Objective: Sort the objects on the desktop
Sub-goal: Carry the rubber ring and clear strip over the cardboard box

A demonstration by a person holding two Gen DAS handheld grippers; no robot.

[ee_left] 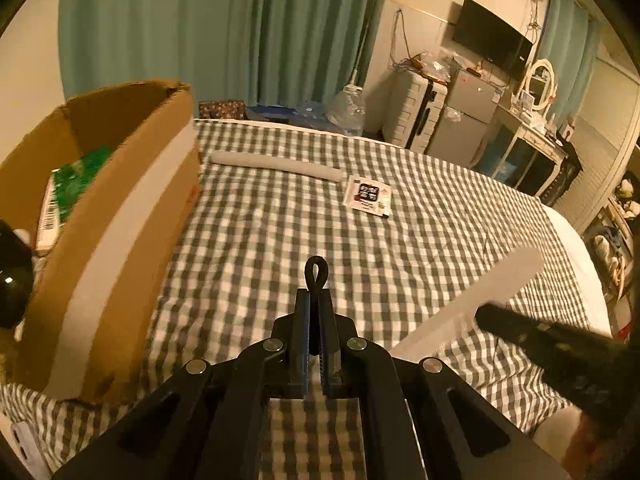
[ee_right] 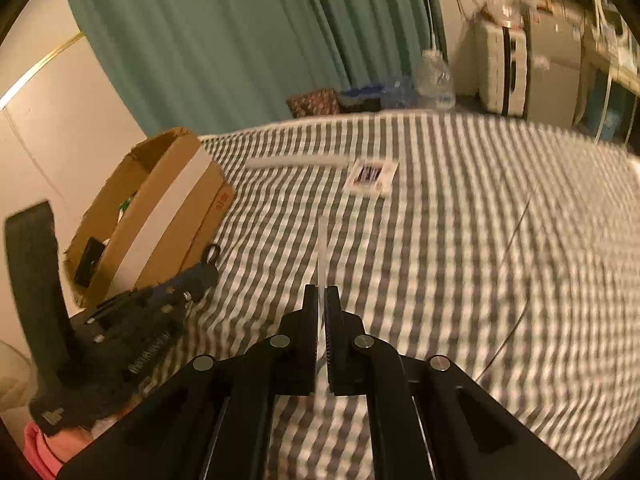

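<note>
My left gripper (ee_left: pixel 316 294) is shut on a small black loop-shaped object (ee_left: pixel 316 274), held above the checked bedspread (ee_left: pixel 280 248). It also shows in the right wrist view (ee_right: pixel 202 268). My right gripper (ee_right: pixel 321 294) is shut on a thin white flat board (ee_right: pixel 322 248), seen edge-on; in the left wrist view the board (ee_left: pixel 476 304) slants up at the right. A cardboard box (ee_left: pixel 132 216) stands at the left, with a green pack (ee_left: pixel 76 178) inside. A white foam tube (ee_left: pixel 276 165) and a printed card (ee_left: pixel 368 197) lie farther back on the bed.
Green curtains (ee_left: pixel 224 32) hang behind the bed. A suitcase (ee_left: pixel 416 120), small fridge (ee_left: pixel 468 116), wall TV (ee_left: pixel 492 38) and dresser with a mirror (ee_left: pixel 538 80) stand at the right. Plastic bags (ee_left: pixel 348 108) lie beyond the bed's far edge. A thin cable (ee_right: pixel 516 232) crosses the bedspread.
</note>
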